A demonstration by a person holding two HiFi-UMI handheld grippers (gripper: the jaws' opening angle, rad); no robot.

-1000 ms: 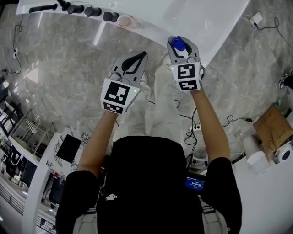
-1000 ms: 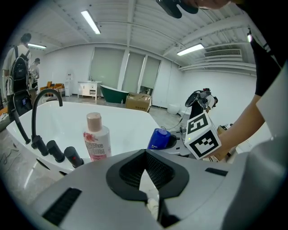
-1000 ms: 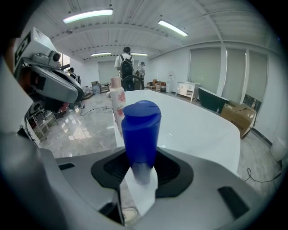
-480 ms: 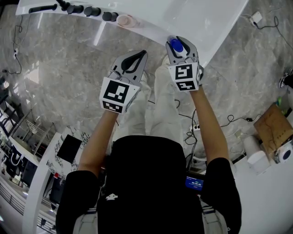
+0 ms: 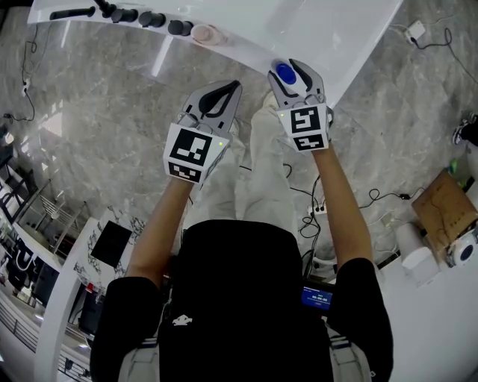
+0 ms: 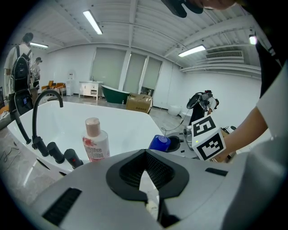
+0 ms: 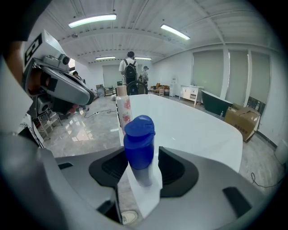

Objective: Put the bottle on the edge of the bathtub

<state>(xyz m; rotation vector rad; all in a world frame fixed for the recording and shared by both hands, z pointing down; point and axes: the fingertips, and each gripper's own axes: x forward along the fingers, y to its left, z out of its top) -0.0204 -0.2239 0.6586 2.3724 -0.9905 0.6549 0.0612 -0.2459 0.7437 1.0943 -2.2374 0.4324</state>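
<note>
Blue bottle [image 5: 285, 72], one of two on the white bathtub rim [image 5: 243, 46], is seen upper centre in the head view between the opening right tongs [image 5: 296, 67], a gap showing beside it. One pink-capped bottle [image 5: 207, 33] stands farther left. The left tongs [image 5: 233, 86] are held together, empty.

White bathtub rim [image 5: 246, 51] with blue-capped bottle [image 5: 285, 72], pink-capped bottle [image 5: 207, 33], black tap knobs [image 5: 149, 19]
</note>
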